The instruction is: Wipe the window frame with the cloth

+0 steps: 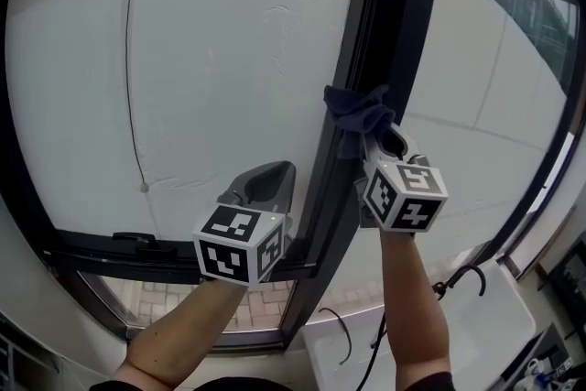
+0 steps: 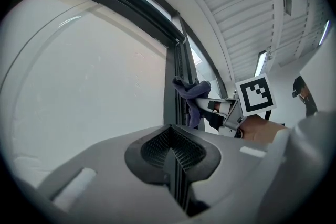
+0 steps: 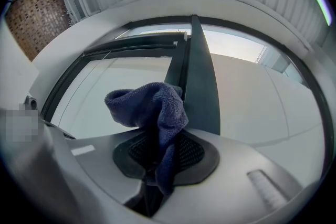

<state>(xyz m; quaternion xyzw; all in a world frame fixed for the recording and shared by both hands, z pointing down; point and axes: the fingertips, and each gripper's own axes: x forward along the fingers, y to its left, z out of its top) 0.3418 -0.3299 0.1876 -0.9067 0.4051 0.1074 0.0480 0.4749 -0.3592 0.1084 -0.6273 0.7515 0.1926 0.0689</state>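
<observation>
Right gripper view: right gripper (image 3: 157,168) clamps cloth (image 3: 149,105), seemingly against window frame (image 3: 199,92).

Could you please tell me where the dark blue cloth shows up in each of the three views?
Head view: cloth right of centre, against the dark upright frame bar, held in the right gripper.
Left gripper view: cloth just right of centre, above the closed, empty jaws.
Right gripper view: cloth at centre, pinched between the jaws.
Shared landmark: the frame bar, beside the cloth in every view.
</observation>
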